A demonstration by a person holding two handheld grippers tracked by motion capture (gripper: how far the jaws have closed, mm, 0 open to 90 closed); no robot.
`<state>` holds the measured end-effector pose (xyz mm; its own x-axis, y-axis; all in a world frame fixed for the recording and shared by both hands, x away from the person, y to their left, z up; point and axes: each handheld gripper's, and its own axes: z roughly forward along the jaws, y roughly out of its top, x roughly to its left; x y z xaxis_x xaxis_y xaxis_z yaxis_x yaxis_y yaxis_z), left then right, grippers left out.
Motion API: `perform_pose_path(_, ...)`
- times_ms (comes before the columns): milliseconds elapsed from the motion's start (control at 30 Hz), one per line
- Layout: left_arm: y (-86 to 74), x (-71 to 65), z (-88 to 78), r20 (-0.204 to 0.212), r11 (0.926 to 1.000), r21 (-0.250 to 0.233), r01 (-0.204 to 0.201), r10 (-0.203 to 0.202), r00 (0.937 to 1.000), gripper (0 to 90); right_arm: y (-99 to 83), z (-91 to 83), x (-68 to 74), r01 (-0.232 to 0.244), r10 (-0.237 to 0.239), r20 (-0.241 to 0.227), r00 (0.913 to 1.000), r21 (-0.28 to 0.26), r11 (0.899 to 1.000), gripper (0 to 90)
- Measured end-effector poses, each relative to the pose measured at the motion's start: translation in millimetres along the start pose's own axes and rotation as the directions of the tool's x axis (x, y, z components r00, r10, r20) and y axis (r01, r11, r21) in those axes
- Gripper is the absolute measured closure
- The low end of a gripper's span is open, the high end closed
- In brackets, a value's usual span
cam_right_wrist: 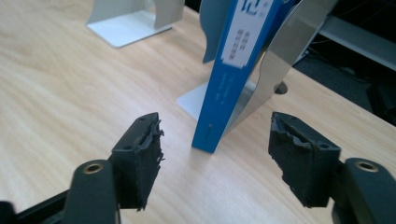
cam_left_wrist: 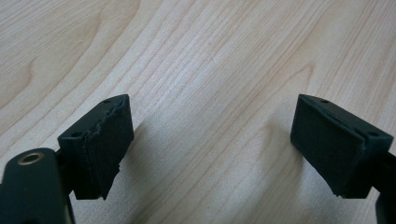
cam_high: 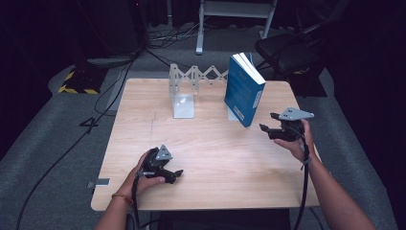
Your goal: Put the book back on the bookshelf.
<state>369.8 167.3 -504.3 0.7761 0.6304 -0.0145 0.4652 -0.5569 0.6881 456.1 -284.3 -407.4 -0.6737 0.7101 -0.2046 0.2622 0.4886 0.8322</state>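
One blue book stands just ahead of right gripper, jaws wide open, holding nothing.

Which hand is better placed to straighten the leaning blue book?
Right. The right gripper sits just beside the blue book, jaws open and facing its spine, while the left gripper rests near the table's front edge, far from it.

place: lab or recording studio | signs: dark surroundings, grey carpet, loose cables on floor, hazard-striped base, lone wooden desk, metal stand legs
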Motion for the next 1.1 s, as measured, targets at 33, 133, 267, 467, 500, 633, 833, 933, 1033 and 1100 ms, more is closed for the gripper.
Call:
perform_pose_path(33, 0.0, 0.0, 0.0, 0.001, 1.0, 0.0, 0.0, 0.0, 1.0, 13.7, -2.5, -4.0, 2.4, 0.022, -0.022, -0.015, 0.9997, 0.03, 0.999, 32.4)
perform_pose_path(133, 0.0, -0.1, 0.0, 0.0, 1.0, 0.0, 0.001, -0.001, 1.0, 13.7, -5.8, -9.1, 6.7, 0.06, -0.061, 0.008, 0.9981, 0.065, 0.996, 32.4)
perform_pose_path(267, -0.1, -0.3, 0.0, -0.002, 1.0, -0.001, 0.003, -0.003, 1.0, 13.7, -11.3, -15.9, 10.4, 0.082, -0.081, -0.013, 0.9966, 0.091, 0.992, 31.3)
perform_pose_path(467, -0.2, -0.6, -0.1, -0.003, 1.0, -0.001, 0.006, -0.006, 1.0, 13.7, -21.7, -22.0, 15.4, 0.108, -0.108, -0.007, 0.9941, 0.135, 0.985, 29.2)
perform_pose_path(500, -0.2, -0.6, 0.0, -0.002, 1.0, -0.001, 0.006, -0.006, 1.0, 13.7, -24.4, -22.9, 16.4, 0.108, -0.109, 0.001, 0.994, 0.144, 0.984, 29.1)
perform_pose_path(633, -0.2, -0.6, 0.0, -0.002, 1.0, -0.001, 0.006, -0.006, 1.0, 13.7, -36.1, -27.5, 17.4, 0.105, -0.107, 0.006, 0.9942, 0.142, 0.984, 29.2)
perform_pose_path(833, -0.2, -0.6, 0.0, -0.002, 1.0, -0.001, 0.007, -0.007, 1.0, 13.7, -57.3, -36.4, 17.7, 0.09, -0.091, 0.0, 0.9958, 0.143, 0.986, 29.2)
perform_pose_path(933, -0.3, -0.9, 0.0, -0.003, 1.0, -0.002, 0.009, -0.009, 1.0, 13.7, -68.2, -40.9, 18.8, 0.1, -0.1, -0.01, 0.995, 0.157, 0.982, 28.9)
perform_pose_path(1033, -0.4, -1.0, -0.1, -0.005, 1.0, -0.002, 0.009, -0.009, 0.9999, 13.7, -78.1, -46.0, 18.8, 0.101, -0.103, 0.007, 0.9946, 0.167, 0.981, 28.8)
perform_pose_path(1100, -0.3, -0.9, -0.2, -0.007, 1.0, -0.001, 0.008, -0.008, 0.9999, 13.7, -86.7, -49.9, 18.5, 0.082, -0.081, -0.011, 0.9966, 0.164, 0.983, 28.7)
